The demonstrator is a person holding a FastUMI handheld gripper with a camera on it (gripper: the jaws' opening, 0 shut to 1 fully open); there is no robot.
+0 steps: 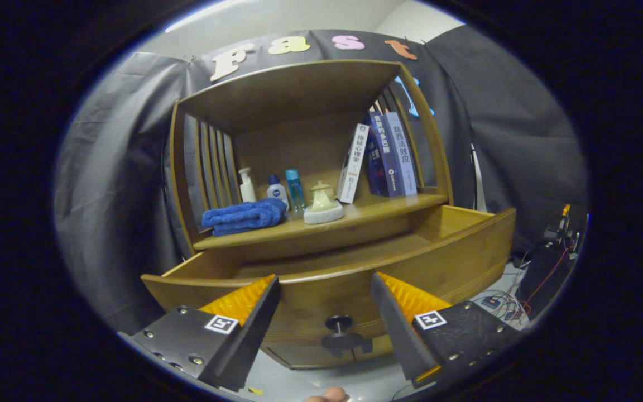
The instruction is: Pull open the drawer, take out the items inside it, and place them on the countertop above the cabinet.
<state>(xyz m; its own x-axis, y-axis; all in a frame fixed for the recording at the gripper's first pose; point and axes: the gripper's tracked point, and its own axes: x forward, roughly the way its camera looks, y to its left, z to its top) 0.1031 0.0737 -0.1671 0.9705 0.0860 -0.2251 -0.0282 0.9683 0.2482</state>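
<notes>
Flanking drawer (355, 268) knob (339, 324), tongs (324, 285) agape; towel (245, 216) above.

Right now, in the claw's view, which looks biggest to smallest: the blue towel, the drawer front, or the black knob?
1. Drawer front, clearly biggest, though it sits nearest the camera.
2. Blue towel on the countertop.
3. Black knob, smallest, between the open claw's fingers.
</notes>
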